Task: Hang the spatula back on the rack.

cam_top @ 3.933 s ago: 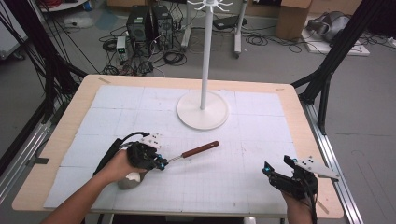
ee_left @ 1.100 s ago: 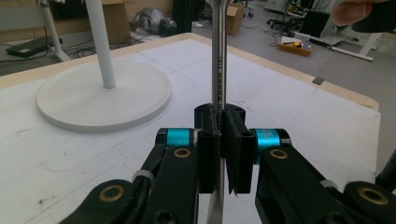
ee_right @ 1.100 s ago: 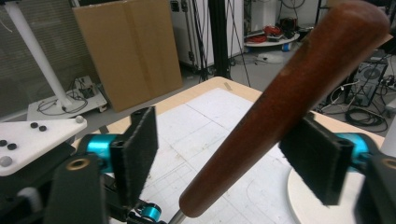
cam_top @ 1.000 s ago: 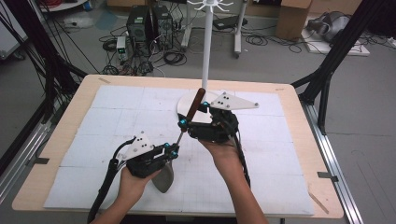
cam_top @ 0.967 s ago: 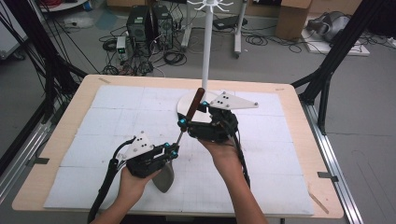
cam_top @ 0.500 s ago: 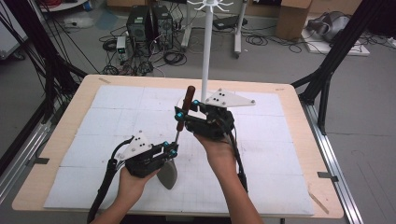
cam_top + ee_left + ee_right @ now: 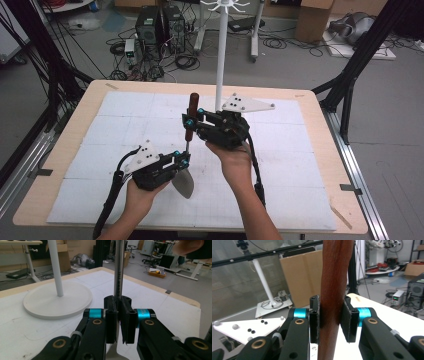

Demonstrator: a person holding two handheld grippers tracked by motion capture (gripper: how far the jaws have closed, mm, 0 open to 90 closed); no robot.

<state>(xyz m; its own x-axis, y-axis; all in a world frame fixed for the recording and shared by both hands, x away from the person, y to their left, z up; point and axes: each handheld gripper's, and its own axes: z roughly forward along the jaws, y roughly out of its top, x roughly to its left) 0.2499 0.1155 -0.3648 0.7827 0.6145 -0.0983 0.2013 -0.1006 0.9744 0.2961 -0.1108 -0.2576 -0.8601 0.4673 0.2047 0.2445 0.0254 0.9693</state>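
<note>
Spatula (image 7: 187, 150) held upright above the desk (image 7: 300, 165), between the two hands, clear of the surface. Left hand-held gripper (image 7: 183, 159) clamped on the thin metal shank (image 7: 119, 272) just above the blade (image 7: 183, 181), which hangs directly below its jaws; jaws pressed nearly together on it. Right hand-held gripper (image 7: 191, 120) set higher on the wooden handle (image 7: 334, 290), directly above the left one; jaws have just been closing on the handle, and the pads appear to touch the wood on both sides, though firm pressure cannot be confirmed. Judged light and stiff throughout: no sag expected under its own weight, no fragile part. Metal shank narrow, round and smooth, hence liable to twist or slide within flat pads; poor place for a sole hold. Wooden handle thicker, rounded and glossy in the right gripper view, so still somewhat slippery, yet offering far more contact. Recommended hold: mid-handle, pads square across the width, before the lower grip is released. White stand (image 7: 220, 55) rising just beyond the right hand-held gripper; base (image 7: 57, 300) visible ahead of the left one.
</note>
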